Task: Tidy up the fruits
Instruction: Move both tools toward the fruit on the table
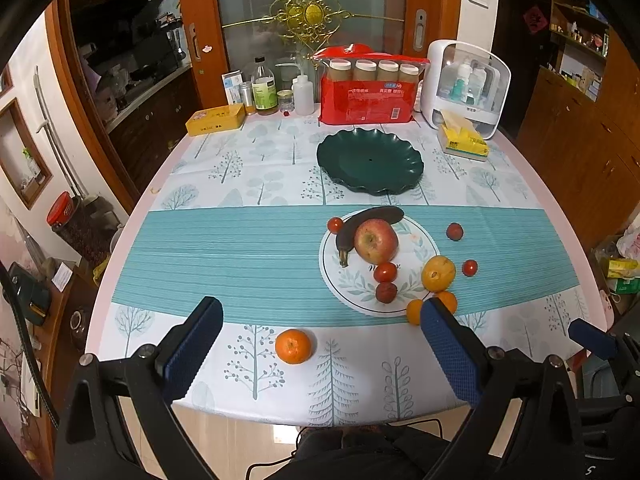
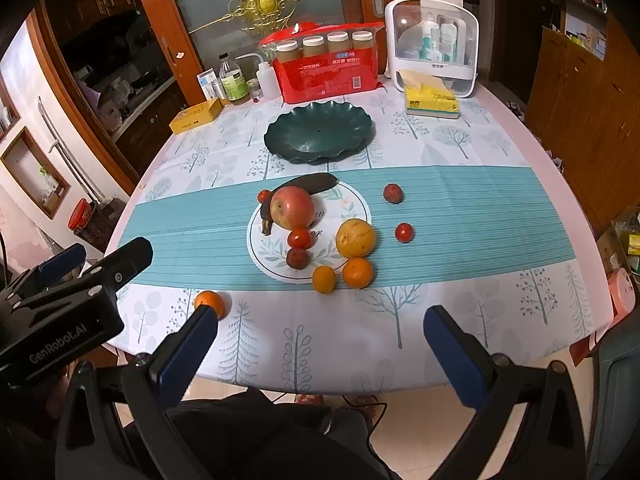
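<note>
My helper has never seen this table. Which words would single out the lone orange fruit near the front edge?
Start at the teal stripe across the tablecloth. Nearer than it, on the tree print, sits one tangerine. Unlike the other orange fruits beside the round mat, it lies alone.

My left wrist camera looks forward and down from the near edge of the counter, between its wide-spread tongs. My right wrist camera sits just beside it, tilted likewise, seeing the left tongs at its left margin. Both share the dark green scalloped plastic plate and the fruit-strewn middle.
</note>
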Demonstrator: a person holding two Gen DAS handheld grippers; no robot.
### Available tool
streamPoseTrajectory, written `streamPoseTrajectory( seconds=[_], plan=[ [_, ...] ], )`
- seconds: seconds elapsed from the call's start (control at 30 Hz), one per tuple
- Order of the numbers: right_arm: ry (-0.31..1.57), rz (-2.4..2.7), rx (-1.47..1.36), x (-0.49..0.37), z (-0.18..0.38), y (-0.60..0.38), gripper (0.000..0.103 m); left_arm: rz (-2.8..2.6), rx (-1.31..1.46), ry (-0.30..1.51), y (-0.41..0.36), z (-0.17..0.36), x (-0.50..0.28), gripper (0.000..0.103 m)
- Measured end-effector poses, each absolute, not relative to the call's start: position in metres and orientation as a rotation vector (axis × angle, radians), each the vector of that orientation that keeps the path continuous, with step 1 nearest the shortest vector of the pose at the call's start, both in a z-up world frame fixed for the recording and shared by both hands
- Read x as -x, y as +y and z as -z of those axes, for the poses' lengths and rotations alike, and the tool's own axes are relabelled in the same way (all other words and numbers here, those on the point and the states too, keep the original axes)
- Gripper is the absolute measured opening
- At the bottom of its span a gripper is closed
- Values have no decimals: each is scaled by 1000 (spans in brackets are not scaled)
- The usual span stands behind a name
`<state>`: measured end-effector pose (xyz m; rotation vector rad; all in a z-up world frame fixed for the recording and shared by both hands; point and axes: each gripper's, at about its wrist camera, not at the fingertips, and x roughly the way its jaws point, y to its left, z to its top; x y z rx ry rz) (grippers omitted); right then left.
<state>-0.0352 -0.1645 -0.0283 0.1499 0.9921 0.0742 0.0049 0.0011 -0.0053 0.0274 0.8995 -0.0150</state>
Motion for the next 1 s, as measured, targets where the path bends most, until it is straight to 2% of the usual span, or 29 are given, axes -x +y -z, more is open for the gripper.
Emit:
streamPoseTrajectory(
  seconds=[1.0],
  plan=[
    [1032, -124, -104, 40, 21, -164, 103, -61, -4, 968, 9, 10, 14, 98]
  ],
)
